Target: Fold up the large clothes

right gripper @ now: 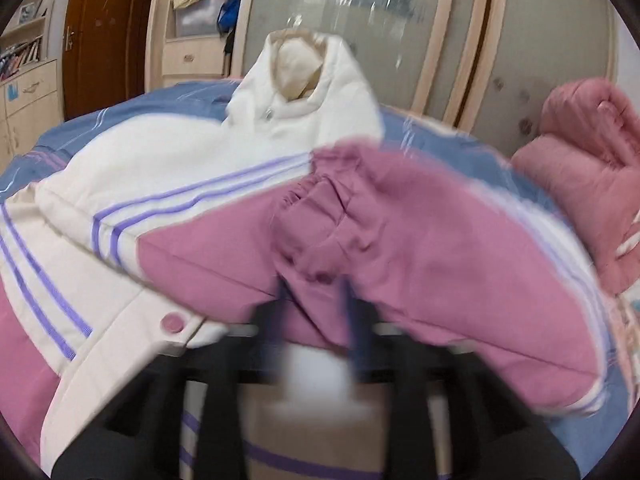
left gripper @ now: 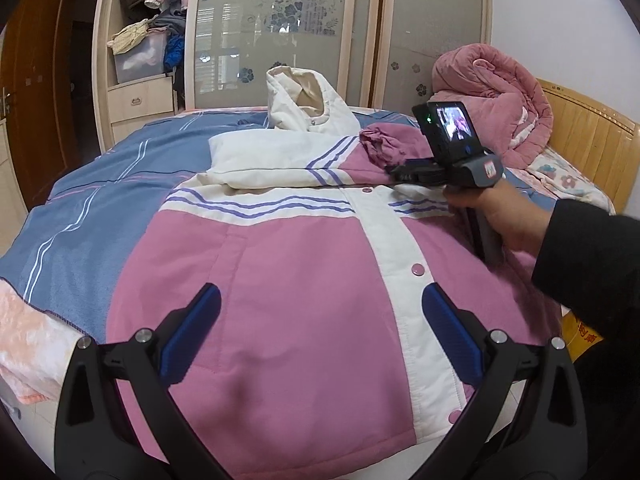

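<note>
Bedroom furniture fills the background, with a wardrobe (left gripper: 280, 32) of frosted, flower-printed sliding doors across the top of the left wrist view and a bed (left gripper: 80, 216) under a blue striped cover below it. At the bottom of that view the left gripper (left gripper: 320, 316) stands wide open, its blue pads (left gripper: 448, 332) apart over the pink front of a pink-and-white padded jacket (left gripper: 300, 280) and closed on nothing. The jacket lies spread across the bed, snap placket running down right of centre, white hood (left gripper: 304, 100) standing up at the far end, and one sleeve (left gripper: 280, 156) folded across the chest. At the right edge a hand (left gripper: 504, 216) in a dark sleeve holds the right gripper (right gripper: 314, 312) by the folded sleeve's pink cuff (right gripper: 320, 216). In the blurred right wrist view its fingers (right gripper: 350, 320) stand parted low at centre, just below that cuff, and whether they touch the fabric I cannot tell. A rolled pink quilt (left gripper: 496, 96) sits at the upper right.
</note>
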